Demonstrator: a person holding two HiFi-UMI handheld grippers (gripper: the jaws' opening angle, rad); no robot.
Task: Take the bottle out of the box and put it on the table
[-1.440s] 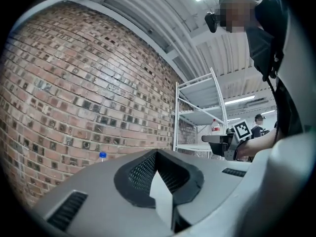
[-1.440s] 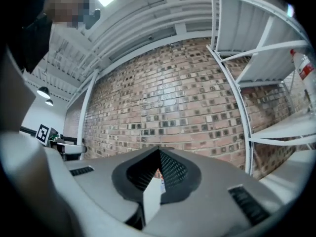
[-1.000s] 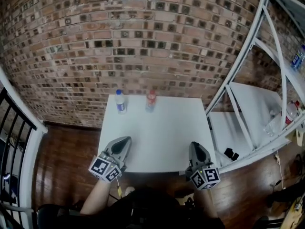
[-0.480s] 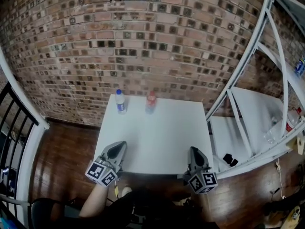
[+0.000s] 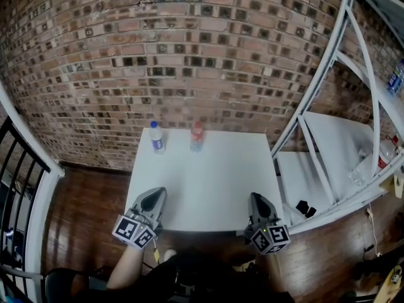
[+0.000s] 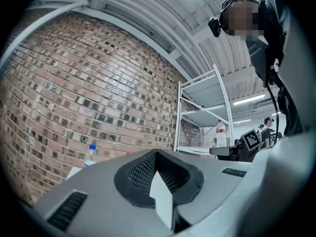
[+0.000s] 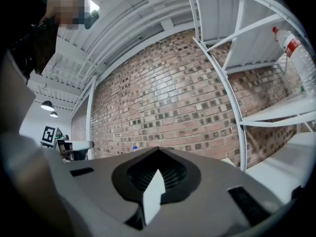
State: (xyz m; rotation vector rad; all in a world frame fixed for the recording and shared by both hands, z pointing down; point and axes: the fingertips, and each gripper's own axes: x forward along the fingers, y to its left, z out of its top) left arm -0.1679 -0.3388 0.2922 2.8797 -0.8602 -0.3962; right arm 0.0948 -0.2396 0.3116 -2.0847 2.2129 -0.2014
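Observation:
Two bottles stand at the far edge of the white table: a clear one with a blue cap and a red-labelled one. The blue cap also shows in the left gripper view. My left gripper hovers at the table's near left edge, jaws shut and empty. My right gripper is at the near right edge, likewise shut with nothing in it. Both point toward the brick wall, well short of the bottles. I see no box in any view.
A white metal rack stands right of the table, with a red-labelled bottle on a shelf, a blue one higher up and a black object lower down. A brick wall rises behind; a black railing is at left.

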